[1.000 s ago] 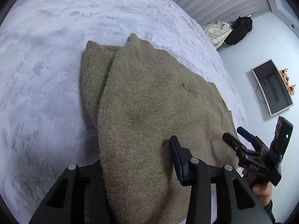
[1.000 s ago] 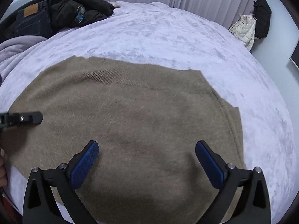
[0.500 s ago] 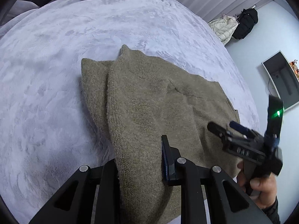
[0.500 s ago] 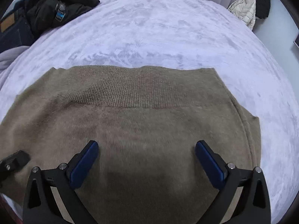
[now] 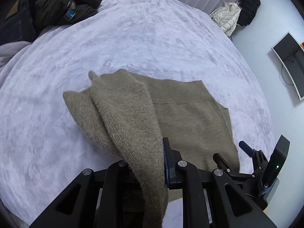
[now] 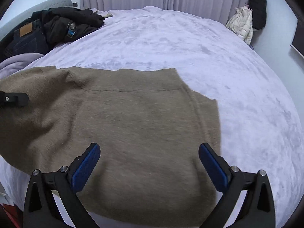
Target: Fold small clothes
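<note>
Now the left gripper (image 5: 152, 163) is closing on a lifted fold of the sweater (image 5: 186, 117); the right gripper (image 6: 150, 163) hangs wide above it. Both are over the bed (image 5: 133, 38).

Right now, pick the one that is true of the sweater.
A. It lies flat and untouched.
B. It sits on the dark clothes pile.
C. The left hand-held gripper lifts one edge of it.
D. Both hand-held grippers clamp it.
C: the left hand-held gripper, jaws closing, pinches a raised fold of the sweater; the right hand-held gripper gapes empty above it.

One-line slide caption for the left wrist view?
Left tool, jaws closing on a fold of the brown knit sweater, lifts it above the lavender bedspread; right tool waits open.
</note>
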`<state>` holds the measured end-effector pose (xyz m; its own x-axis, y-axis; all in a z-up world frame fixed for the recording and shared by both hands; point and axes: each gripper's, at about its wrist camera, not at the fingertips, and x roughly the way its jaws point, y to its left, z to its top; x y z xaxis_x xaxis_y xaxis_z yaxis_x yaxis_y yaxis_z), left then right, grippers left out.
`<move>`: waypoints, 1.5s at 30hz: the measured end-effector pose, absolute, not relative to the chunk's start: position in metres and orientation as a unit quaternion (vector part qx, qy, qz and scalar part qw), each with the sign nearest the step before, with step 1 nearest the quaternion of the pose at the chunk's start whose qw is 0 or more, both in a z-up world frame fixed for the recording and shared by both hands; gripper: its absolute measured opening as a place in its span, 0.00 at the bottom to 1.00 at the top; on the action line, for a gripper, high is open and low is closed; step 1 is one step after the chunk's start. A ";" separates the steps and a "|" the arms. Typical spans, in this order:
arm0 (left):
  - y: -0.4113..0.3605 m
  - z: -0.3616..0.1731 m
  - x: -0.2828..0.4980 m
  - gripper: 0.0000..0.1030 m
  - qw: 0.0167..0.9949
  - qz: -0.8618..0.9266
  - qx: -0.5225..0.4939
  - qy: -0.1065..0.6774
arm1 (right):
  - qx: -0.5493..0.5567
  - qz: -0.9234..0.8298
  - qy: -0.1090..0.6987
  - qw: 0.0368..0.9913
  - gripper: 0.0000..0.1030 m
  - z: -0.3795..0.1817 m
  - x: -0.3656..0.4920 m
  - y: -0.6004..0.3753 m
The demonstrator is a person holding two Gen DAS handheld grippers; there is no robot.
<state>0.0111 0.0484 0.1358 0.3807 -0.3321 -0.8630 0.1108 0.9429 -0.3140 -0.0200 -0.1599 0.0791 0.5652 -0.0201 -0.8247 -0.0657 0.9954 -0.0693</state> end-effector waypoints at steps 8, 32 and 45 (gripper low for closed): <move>-0.124 0.165 0.018 0.18 0.812 -0.152 -0.003 0.564 | 0.033 -0.015 0.440 0.897 1.00 0.090 -0.063 -0.264; -0.113 0.163 -0.041 0.77 0.871 -0.158 0.093 0.455 | 0.176 0.143 0.400 0.888 1.00 0.087 -0.125 -0.330; -0.093 0.066 -0.089 0.77 0.859 -0.156 0.191 0.448 | 0.099 0.105 0.452 0.880 1.00 0.088 -0.065 -0.259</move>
